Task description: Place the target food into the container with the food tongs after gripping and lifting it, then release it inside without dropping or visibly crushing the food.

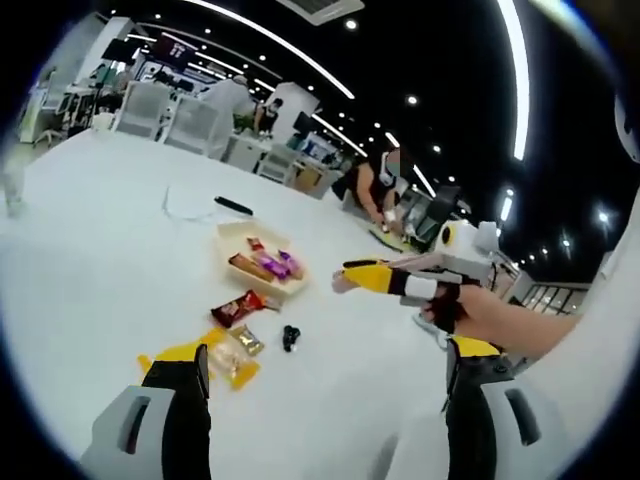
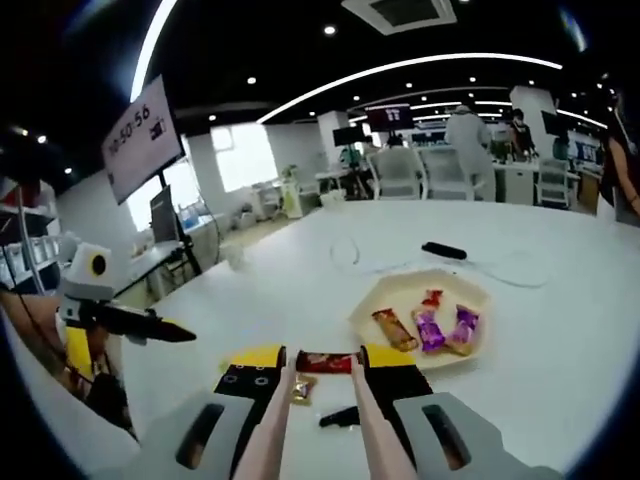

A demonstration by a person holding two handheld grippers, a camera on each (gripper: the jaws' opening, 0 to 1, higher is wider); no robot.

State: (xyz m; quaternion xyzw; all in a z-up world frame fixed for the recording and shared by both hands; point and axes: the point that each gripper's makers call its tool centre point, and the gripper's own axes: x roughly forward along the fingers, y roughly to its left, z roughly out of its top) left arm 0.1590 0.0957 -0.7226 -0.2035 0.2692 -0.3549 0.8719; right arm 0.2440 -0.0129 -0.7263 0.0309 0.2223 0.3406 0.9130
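Two hand-held grippers over a white table (image 1: 90, 250). Right hand-held gripper (image 2: 322, 400) is clenched on a pair of pinkish food tongs (image 2: 280, 430); the tong arms run forward between its jaws and converge on a red-wrapped snack bar (image 2: 325, 362) lying on the table. Cannot tell whether the tips are squeezing the bar or just touching it. In the left gripper view the same bar (image 1: 236, 307) sits on the table just short of the container.

Container (image 2: 400, 290) is a shallow cream tray, beyond and to the right of the bar in the right gripper view. Inside: an orange-brown bar (image 2: 395, 328), a purple candy (image 2: 430, 330), another purple one (image 2: 462, 326), and a small red one (image 2: 432, 298).

Left hand-held gripper (image 1: 325, 385) is released, jaws spread wide, nothing between them, hovering above the table. Yellow-wrapped snacks (image 1: 225, 355) and a small black object (image 1: 291, 337) lie on the table between the jaws' line of sight and the tray.

Further back on the table: a black remote-like object (image 2: 444, 250) and a thin white cable (image 2: 350, 255). A person (image 1: 375, 185) stands at a far desk.
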